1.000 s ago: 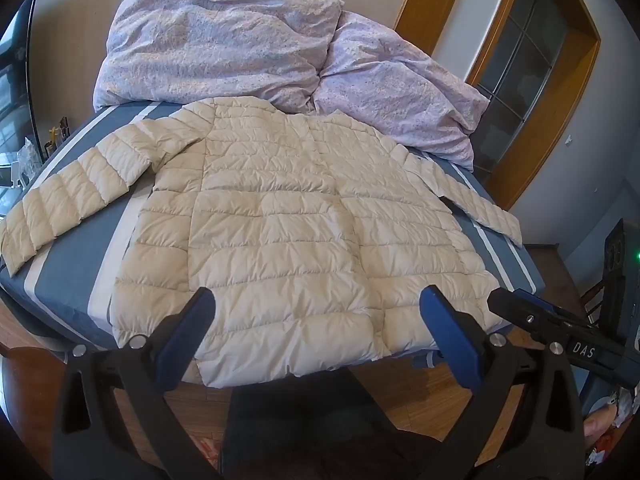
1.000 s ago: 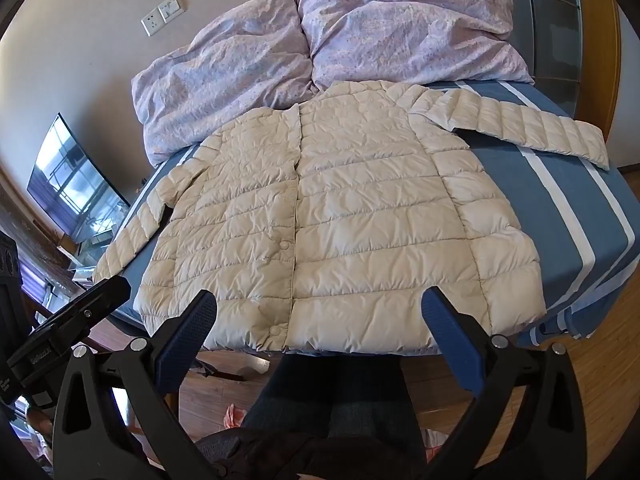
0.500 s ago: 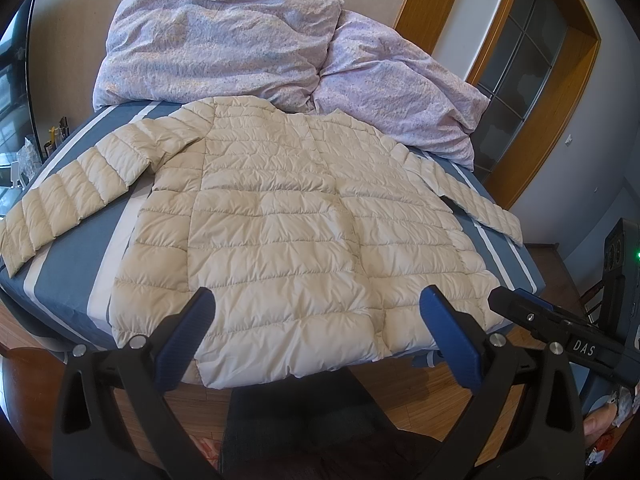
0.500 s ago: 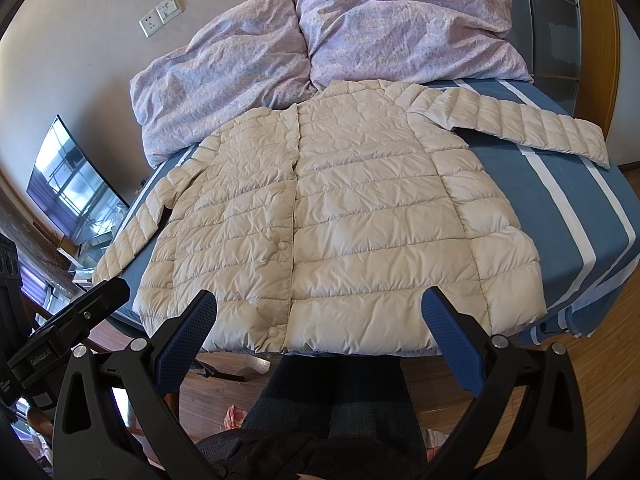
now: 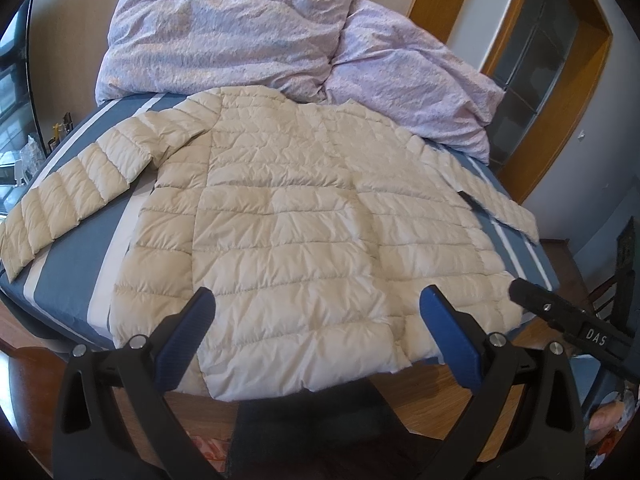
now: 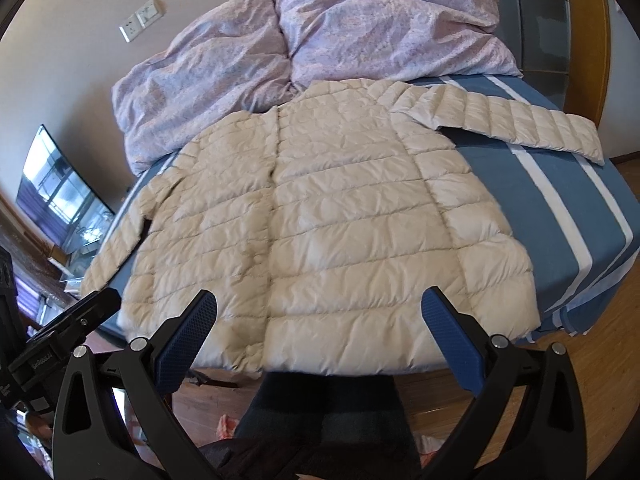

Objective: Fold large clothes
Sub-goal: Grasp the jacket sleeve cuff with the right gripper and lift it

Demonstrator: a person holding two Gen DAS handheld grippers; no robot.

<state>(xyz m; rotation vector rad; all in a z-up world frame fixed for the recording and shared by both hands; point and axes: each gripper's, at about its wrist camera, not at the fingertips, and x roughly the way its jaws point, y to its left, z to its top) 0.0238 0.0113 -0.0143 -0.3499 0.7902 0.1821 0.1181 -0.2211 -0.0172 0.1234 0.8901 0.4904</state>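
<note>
Hovering wide-open and empty, left gripper (image 5: 316, 320) and right gripper (image 6: 318, 322) above jacket (image 5: 296, 216).

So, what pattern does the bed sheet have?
The sheet is blue with white stripes, and it shows best in the right wrist view.

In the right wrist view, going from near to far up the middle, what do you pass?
Right tool → person's dark-trousered legs → cream puffer jacket → lilac duvet → wall.

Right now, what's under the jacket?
The jacket lies flat on a blue striped sheet. Anything beneath its body is covered and cannot be seen.
</note>
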